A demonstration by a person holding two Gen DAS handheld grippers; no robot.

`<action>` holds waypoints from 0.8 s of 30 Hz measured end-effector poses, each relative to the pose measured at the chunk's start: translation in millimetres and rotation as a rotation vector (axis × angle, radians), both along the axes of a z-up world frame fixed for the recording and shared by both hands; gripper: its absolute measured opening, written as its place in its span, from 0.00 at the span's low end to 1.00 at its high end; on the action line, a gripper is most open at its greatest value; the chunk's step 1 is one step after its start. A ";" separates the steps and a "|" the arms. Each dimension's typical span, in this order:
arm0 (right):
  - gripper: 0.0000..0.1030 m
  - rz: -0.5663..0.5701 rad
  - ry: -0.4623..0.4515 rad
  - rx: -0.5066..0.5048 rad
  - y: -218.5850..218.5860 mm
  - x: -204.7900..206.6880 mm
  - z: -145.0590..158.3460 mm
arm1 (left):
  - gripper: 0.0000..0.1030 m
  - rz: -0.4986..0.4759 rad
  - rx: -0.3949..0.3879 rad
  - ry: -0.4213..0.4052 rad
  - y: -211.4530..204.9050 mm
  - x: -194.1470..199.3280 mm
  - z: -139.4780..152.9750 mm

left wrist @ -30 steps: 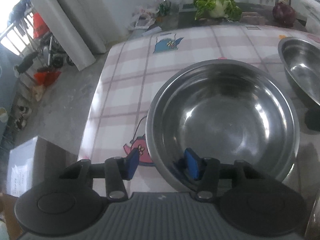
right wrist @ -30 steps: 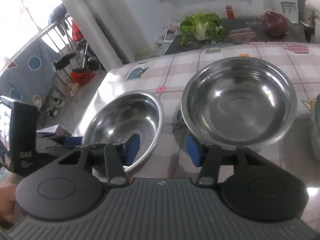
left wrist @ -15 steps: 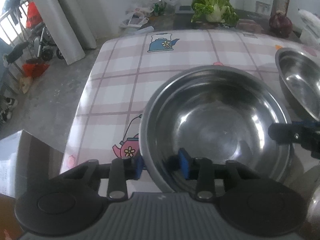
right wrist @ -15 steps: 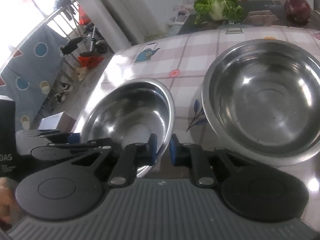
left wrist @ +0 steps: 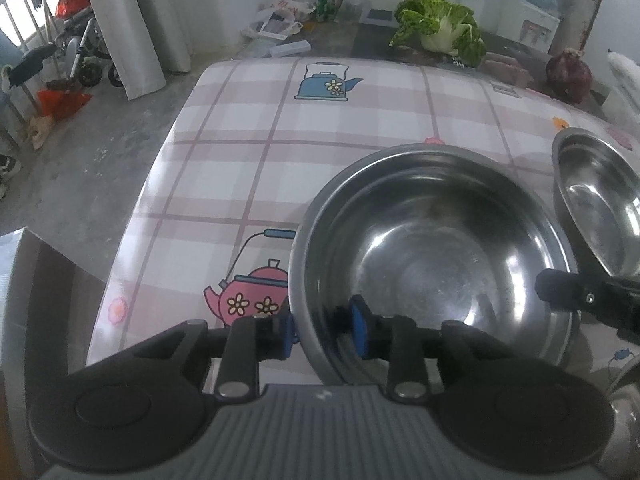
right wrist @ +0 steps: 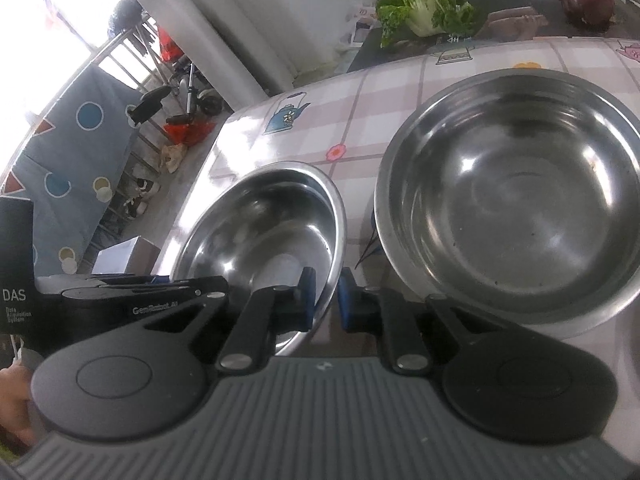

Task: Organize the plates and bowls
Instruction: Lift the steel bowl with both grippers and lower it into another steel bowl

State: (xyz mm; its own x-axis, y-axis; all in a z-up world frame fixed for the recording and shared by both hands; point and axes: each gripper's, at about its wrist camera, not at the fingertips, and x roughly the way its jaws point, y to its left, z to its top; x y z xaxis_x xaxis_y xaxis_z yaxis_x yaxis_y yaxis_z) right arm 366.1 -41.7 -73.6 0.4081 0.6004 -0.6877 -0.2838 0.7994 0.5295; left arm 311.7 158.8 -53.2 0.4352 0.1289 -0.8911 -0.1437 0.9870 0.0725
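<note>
Two steel bowls sit side by side on the checked tablecloth (left wrist: 352, 128), and both tongs have gone for the nearer one, the smaller bowl (right wrist: 260, 236), which lies toward the table's left edge with the larger bowl (right wrist: 516, 192) just beside it on the right. The right gripper (right wrist: 324, 300) is clamped tight on the smaller bowl's rim, one blue pad inside the wall and one outside. The left gripper (left wrist: 322, 330) straddles the opposite part of the same rim and its jaws are closing, the wall between them; the pads look to be pressing on it. I'd reckon thin stainless like this is light and perfectly stiff, not fragile, but slick: the polished wall gives little purchase, so the rolled lip is the sensible place to pinch, and two grips on opposite sides should stop it swinging or slipping. It would ring and skid if dropped into the other bowl. As for writing, the left tool's body shows "DAS" with "Data Acquisition System" beneath, and "GenRobot.AI" along its arm; the bowls carry no mark I can read
</note>
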 end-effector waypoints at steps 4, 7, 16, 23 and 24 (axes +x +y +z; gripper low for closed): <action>0.11 -0.003 -0.022 -0.044 4.6 -1.8 2.9 | 0.29 -0.001 0.005 0.000 -2.7 -2.4 2.0; 0.11 0.001 -0.027 -0.047 5.6 -4.1 3.7 | 0.29 0.002 0.008 -0.006 -3.0 -5.8 4.5; 0.12 0.013 -0.044 -0.052 6.8 -8.1 10.0 | 0.29 0.005 0.023 -0.037 -4.8 -15.3 20.0; 0.12 0.015 -0.066 -0.036 4.1 -11.4 23.7 | 0.29 0.008 0.037 -0.056 -7.6 -21.7 33.2; 0.12 0.016 -0.068 -0.033 3.6 -12.1 25.5 | 0.29 0.009 0.039 -0.058 -8.1 -22.5 34.5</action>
